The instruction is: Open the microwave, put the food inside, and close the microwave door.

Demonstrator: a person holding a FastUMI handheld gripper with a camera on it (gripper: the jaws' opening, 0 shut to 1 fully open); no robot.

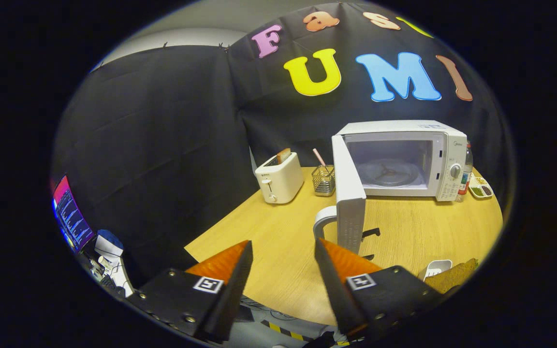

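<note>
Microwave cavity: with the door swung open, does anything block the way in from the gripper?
Partly. The open door stands edge-on just beyond the open gripper, so a straight line meets its edge. The microwave cavity, to the door's right, holds just its turntable.

toaster (pixel 279 178) | wire basket (pixel 324 181) | bottle (pixel 466 169) | snack tray (pixel 480 186) | monitor (pixel 70 215)
</note>
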